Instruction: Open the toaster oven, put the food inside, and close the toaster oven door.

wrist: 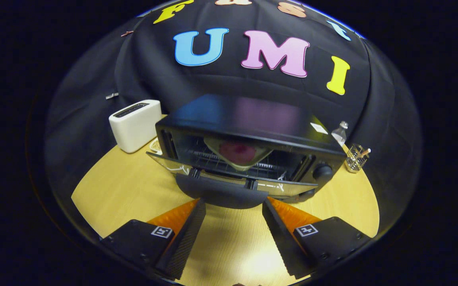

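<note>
The claw [233, 204] hovers low over the bench [109, 186], spread wide and gripping nothing, its tips just short of the door handle [221, 192]. Left to right beyond: a white toaster [135, 125], then the toaster oven [249, 147], a small bottle [340, 133] and a wire holder [357, 157]. The door hangs folded down toward the claw; the food [239, 153] already sits on the rack. Judging by that, only closing remains. The oven's long axis runs left-right, mouth facing the claw.
</note>
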A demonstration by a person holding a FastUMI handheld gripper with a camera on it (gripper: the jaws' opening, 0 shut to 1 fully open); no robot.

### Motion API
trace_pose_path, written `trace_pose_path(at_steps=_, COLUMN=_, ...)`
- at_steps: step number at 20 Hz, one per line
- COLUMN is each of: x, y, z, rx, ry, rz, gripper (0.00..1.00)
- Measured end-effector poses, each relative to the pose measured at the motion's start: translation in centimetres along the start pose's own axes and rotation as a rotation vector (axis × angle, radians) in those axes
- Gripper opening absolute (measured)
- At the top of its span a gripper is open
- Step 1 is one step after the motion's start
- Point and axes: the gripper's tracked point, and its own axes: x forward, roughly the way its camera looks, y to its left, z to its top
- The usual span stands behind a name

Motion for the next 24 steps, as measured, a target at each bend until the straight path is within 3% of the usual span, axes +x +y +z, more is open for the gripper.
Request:
trace_pose_path(at_steps=6, x=-1.8, y=-0.6, z=4.3, rx=0.045, ry=-0.109, rz=-0.007, gripper=0.99)
trace_pose_path(at_steps=11, x=-6.6, y=-4.7, z=7.1, rx=0.074, ry=-0.262, rz=-0.064, gripper=0.98)
trace_pose_path(at_steps=18, x=-15.1, y=-14.6, z=5.6, rx=0.141, ry=-0.336, rz=-0.229, gripper=0.98)
trace_pose_path(at_steps=24, x=-18.1, y=-19.8, z=4.6, rx=0.24, ry=-0.35, rz=-0.332, gripper=0.98)
